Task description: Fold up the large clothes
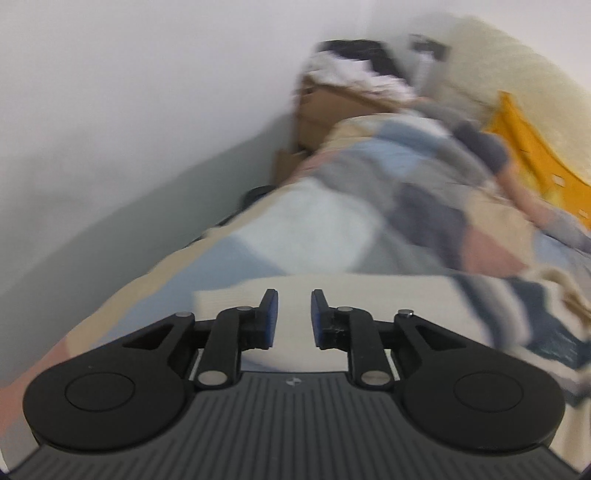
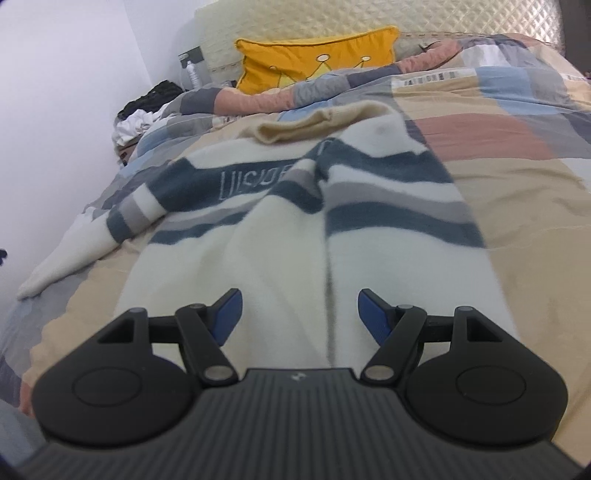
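Observation:
A cream sweater [image 2: 280,236] with dark teal and grey stripes lies flat on the patchwork bed cover [image 2: 509,173], collar at the far end, one sleeve trailing left. My right gripper [image 2: 301,310] is open wide and empty, low over the sweater's near hem. In the blurred left wrist view, my left gripper [image 1: 294,314] is open with a narrower gap and holds nothing. It hovers over a cream part of the sweater [image 1: 332,291] near the bed's left edge.
A yellow cushion [image 2: 314,55] leans on the quilted headboard [image 2: 443,18]. A cardboard box [image 1: 325,107] heaped with white and dark clothes [image 2: 144,110] stands by the white wall [image 1: 129,110] left of the bed. A bottle [image 2: 192,74] stands near the headboard.

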The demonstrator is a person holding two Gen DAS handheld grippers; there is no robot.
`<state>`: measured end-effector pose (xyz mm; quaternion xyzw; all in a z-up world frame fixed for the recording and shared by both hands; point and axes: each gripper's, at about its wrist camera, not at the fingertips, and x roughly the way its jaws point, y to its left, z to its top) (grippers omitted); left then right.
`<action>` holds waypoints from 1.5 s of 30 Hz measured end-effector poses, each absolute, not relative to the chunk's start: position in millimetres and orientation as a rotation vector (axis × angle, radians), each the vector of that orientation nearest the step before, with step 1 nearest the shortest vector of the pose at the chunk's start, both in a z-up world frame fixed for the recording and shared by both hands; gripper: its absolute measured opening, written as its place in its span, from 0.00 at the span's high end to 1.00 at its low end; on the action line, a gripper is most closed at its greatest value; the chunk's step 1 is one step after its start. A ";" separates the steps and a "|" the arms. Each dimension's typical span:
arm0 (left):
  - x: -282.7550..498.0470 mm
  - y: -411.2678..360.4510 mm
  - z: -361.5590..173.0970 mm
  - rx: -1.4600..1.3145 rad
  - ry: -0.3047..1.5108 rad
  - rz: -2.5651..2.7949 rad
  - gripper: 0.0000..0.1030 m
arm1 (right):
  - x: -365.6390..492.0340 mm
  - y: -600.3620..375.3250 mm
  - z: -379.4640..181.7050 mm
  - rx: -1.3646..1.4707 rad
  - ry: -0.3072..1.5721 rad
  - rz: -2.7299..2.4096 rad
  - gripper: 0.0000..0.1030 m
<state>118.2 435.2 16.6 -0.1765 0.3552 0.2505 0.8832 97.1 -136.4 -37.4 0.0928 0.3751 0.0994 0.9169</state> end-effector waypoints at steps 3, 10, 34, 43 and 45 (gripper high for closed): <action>126.9 391.3 41.8 -0.334 0.717 0.447 0.77 | 91.2 -145.3 -34.3 0.227 0.752 0.191 0.30; 149.2 274.0 73.7 -0.293 0.700 0.265 0.76 | 80.4 -159.9 -27.6 0.253 0.715 0.170 0.30; 172.8 7.9 -78.5 -0.059 0.865 -0.134 0.75 | 84.2 -211.2 -39.5 0.318 0.773 0.054 0.30; 150.1 25.2 -94.1 -0.084 0.841 -0.178 0.75 | 88.0 -209.4 -45.8 0.295 0.796 0.001 0.30; 149.0 27.2 -93.5 -0.125 0.837 -0.192 0.75 | 87.5 -210.8 -44.7 0.287 0.784 -0.029 0.30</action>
